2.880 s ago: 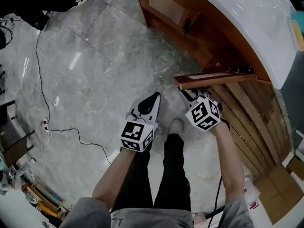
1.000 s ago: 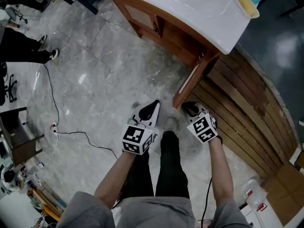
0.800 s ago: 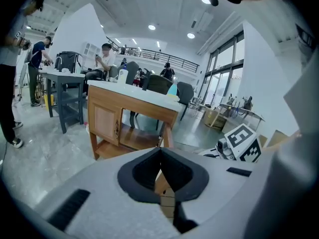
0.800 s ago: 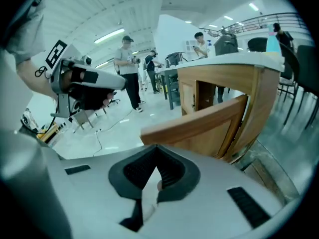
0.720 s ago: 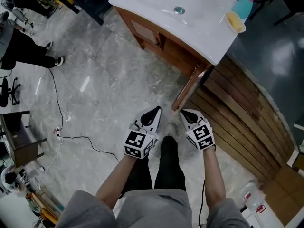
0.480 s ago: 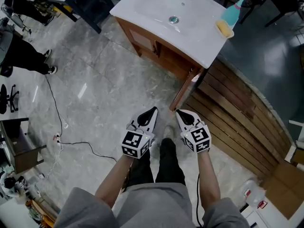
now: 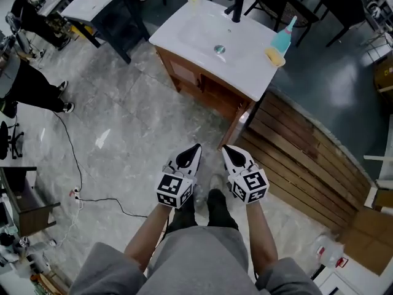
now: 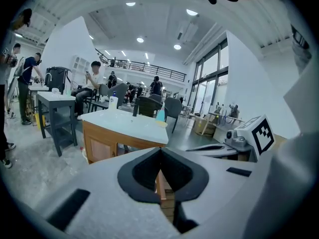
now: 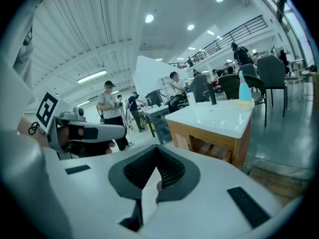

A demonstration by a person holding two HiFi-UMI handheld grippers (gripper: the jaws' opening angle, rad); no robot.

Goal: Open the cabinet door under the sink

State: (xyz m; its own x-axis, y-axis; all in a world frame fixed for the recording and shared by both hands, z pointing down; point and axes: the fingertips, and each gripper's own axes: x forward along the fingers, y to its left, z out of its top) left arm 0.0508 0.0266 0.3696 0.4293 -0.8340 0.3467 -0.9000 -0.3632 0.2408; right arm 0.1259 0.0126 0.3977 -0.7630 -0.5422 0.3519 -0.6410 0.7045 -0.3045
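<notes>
The wooden sink cabinet (image 7: pixel 202 85) with its white top stands ahead in the head view. Its right door (image 7: pixel 236 126) hangs open, swung out toward me, and the inside is dark. My left gripper (image 7: pixel 193 150) and right gripper (image 7: pixel 227 149) are held side by side over the floor, short of the door and touching nothing. Both are shut and hold nothing. The left gripper view shows its jaws (image 8: pixel 160 171) closed, with the cabinet (image 8: pixel 107 143) beyond. The right gripper view shows the same for the right gripper (image 9: pixel 155 180), with the cabinet (image 9: pixel 214 143) farther off.
A wooden slat platform (image 7: pixel 301 158) runs right of the cabinet. A tap (image 7: pixel 236 5), a teal bottle (image 7: pixel 282 39) and a yellow sponge (image 7: pixel 273 55) stand on the top. A cable (image 7: pixel 98 198) crosses the grey floor at the left, near a dark table (image 7: pixel 104 5) and a person (image 7: pixel 31 85).
The view has pulled back and up from the cabinet. My right gripper has come away from the open door's edge and both grippers now sit farther from it. The door stays open.
</notes>
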